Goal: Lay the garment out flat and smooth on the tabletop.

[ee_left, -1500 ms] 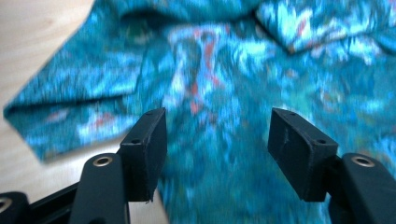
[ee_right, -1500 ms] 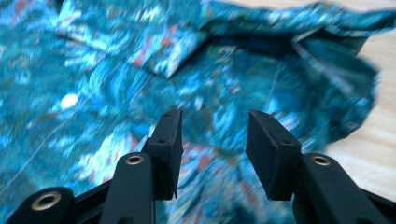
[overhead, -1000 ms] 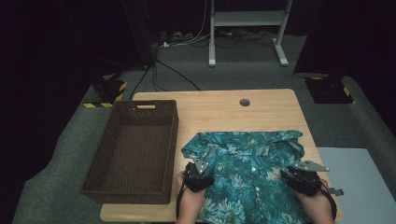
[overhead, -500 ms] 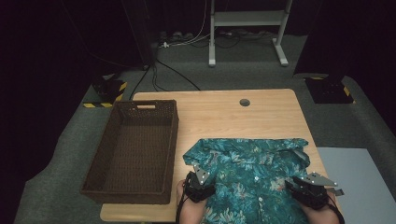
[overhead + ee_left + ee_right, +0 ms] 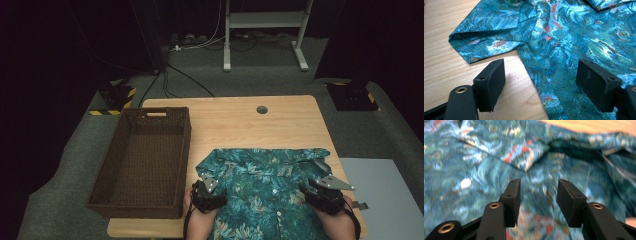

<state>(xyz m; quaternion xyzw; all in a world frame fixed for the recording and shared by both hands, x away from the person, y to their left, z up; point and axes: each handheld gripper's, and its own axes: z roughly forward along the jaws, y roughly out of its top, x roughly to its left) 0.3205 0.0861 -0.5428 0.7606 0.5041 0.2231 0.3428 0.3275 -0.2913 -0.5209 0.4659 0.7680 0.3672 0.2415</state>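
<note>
Our shirt (image 5: 265, 195) lies flat on the counter (image 5: 240, 125), right under both jaws. The left gripper (image 5: 541, 82) gapes wide over the shirt's edge; the right gripper (image 5: 537, 200) is released too (nothing pinched). We should each pinch one layer only, then lift together.

Shirt (image 5: 265, 185) teal, leafy print, red flecks; basket (image 5: 145, 162) dark brown; table (image 5: 250, 125) pale wood.

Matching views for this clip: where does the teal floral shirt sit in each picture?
High view: the shirt lies at the table's near edge, right of the basket.
Left gripper view: the shirt covers the top and right, its folded sleeve on bare wood.
Right gripper view: the shirt spreads behind both fingers.
Shared landmark: the pale wooden table.
</note>
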